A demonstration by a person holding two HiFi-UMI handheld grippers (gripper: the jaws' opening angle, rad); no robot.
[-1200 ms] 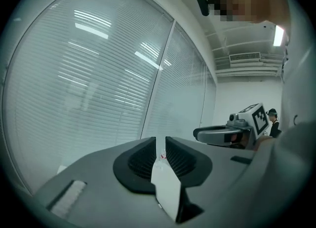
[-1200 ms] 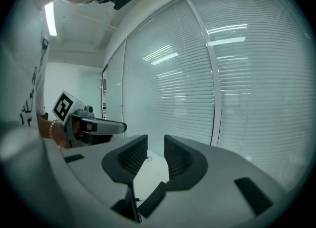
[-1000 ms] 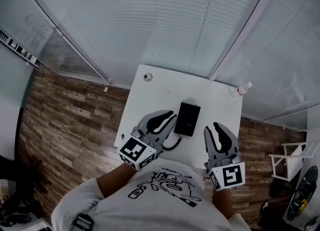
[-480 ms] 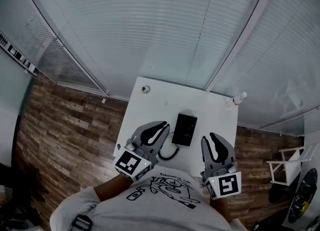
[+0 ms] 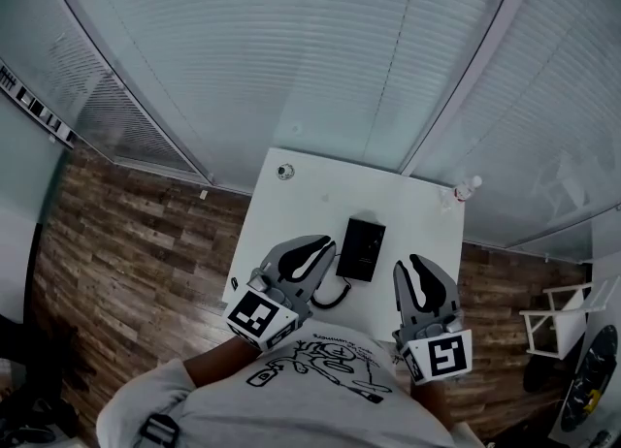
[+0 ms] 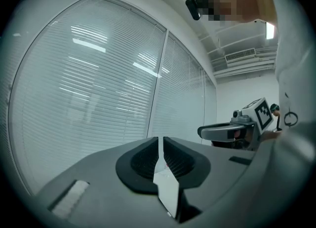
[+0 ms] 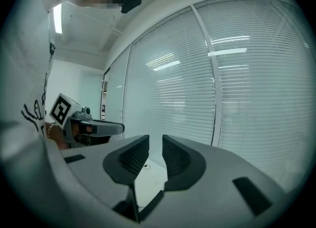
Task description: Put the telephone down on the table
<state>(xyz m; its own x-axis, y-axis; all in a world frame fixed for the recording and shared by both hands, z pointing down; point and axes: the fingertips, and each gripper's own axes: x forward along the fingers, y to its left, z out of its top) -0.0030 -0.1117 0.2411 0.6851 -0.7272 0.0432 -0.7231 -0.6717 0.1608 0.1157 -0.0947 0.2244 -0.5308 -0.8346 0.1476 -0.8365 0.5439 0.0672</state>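
The black telephone (image 5: 361,247) lies flat on the white table (image 5: 301,199), and its coiled cord (image 5: 332,295) trails toward the near edge. My left gripper (image 5: 327,241) hovers just left of the telephone, shut with nothing in it (image 6: 161,141). To the right of the telephone, my right gripper (image 5: 416,263) holds nothing either. Its jaws have just been closing and now stand shut (image 7: 155,141). Neither gripper touches the telephone. Each gripper view shows the other gripper off to one side: the right gripper (image 6: 228,131) and the left gripper (image 7: 97,128).
A small round object (image 5: 283,172) sits near the table's far left corner and a small bottle (image 5: 464,189) at the far right corner. Glass walls with closed blinds (image 5: 320,58) stand behind the table. Wood flooring (image 5: 136,242) lies to the left.
The head view has shifted slightly. Both grippers stay at the table's near edge on either side of the telephone, which has not moved.
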